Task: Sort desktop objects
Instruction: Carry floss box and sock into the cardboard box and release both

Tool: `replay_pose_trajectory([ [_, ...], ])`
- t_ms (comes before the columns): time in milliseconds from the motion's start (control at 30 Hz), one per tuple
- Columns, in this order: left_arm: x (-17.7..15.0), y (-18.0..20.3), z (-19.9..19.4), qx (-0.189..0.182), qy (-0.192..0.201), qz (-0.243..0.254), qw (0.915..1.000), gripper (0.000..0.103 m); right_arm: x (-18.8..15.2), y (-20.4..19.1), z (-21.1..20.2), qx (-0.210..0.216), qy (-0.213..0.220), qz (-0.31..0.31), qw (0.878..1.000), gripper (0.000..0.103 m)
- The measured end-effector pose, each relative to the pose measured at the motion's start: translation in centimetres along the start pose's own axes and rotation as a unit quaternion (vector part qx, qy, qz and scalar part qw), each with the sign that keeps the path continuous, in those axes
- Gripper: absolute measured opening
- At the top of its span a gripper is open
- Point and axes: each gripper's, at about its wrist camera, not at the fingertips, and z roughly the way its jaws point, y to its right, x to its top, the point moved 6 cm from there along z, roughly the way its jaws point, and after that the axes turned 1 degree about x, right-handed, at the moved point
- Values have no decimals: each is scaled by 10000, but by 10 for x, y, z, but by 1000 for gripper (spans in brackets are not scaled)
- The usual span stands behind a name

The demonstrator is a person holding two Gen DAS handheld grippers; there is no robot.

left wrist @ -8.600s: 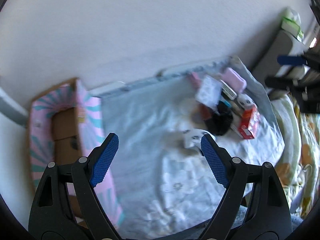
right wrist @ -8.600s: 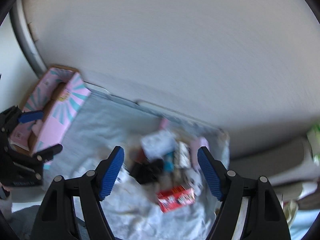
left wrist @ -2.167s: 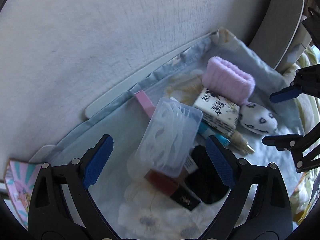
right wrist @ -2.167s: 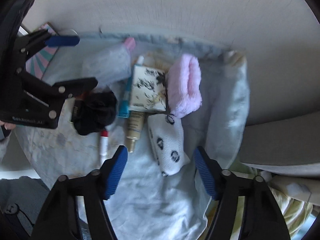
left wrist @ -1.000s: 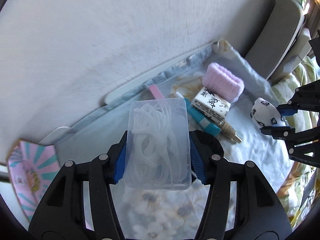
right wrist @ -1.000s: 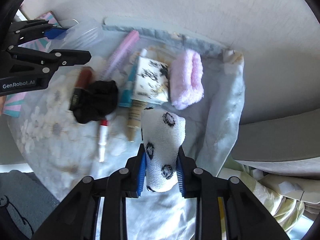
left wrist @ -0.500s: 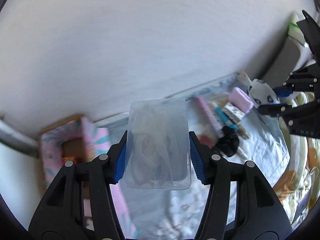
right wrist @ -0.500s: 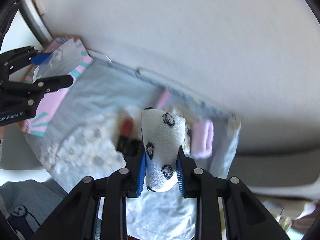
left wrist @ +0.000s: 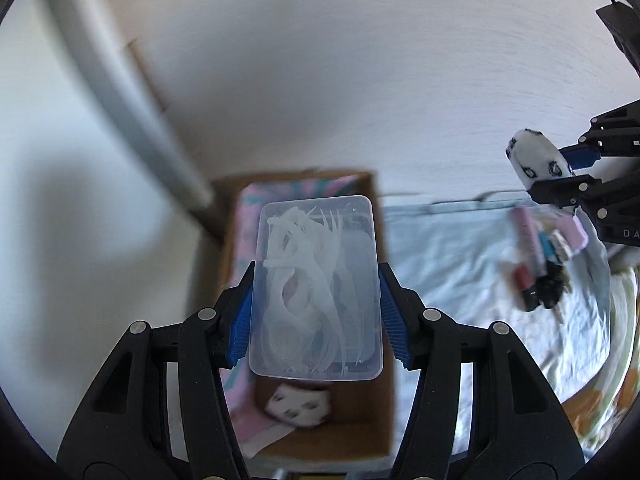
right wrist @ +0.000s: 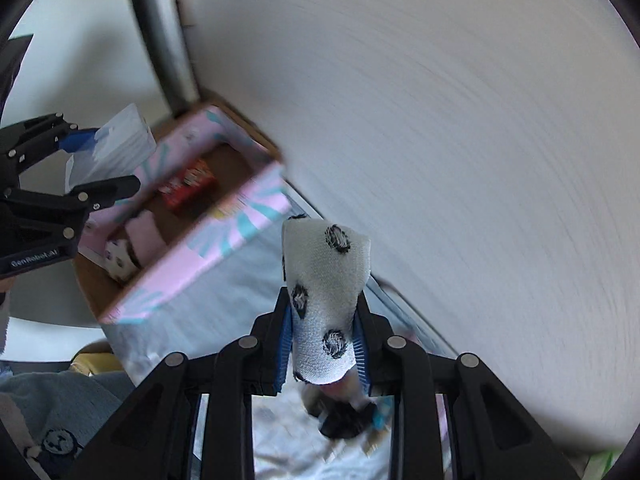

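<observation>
Now the clear, flat plastic case full of white floss picks (left wrist: 316,288) sits clamped by its two long sides in the left gripper (left wrist: 316,312), held above the open cardboard box with pink and teal sides (left wrist: 360,432). I judge this case light and stiff but smooth, so a grip low on the long edges is safest. The white rolled sock with black spots (right wrist: 324,300) is squeezed between the pads of the right gripper (right wrist: 324,350), over the pale blue cloth (right wrist: 224,304), right of the box. It looks soft and should not slip easily.
</observation>
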Motion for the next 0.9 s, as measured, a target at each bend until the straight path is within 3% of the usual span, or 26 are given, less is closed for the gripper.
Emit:
replay_pose_trajectory([
  [167, -34, -35, 12, 305, -299, -275, 9987, 52, 42, -53, 33, 462, -43, -394, 9981, 25],
  [367, -79, -33, 40, 122, -742, -632, 9952, 52, 68, -120, 86, 1137, -335, -1075, 9871, 25],
  [567, -114, -21, 62, -134, -1058, -807, 9910, 52, 64, -164, 133, 1341, -805, -1379, 9780, 25],
  [633, -117, -24, 64, -172, -1101, -842, 9902, 52, 60, -172, 142, 1445, -916, -1656, 9712, 25],
  [767, -116, -31, 61, -307, -1039, -993, 9891, 52, 58, -176, 148, 1467, -1011, -1666, 9698, 25],
  [800, -113, -32, 59, -407, -967, -1059, 9888, 56, 58, -176, 148, 1490, -1026, -1673, 9692, 26],
  [833, -111, -32, 58, -467, -930, -1120, 9882, 78, 58, -178, 149, 1551, -1057, -1674, 9679, 28],
  [900, -109, -37, 57, -342, -939, -1265, 9869, 100, 58, -180, 151, 1674, -1132, -1599, 9662, 45],
])
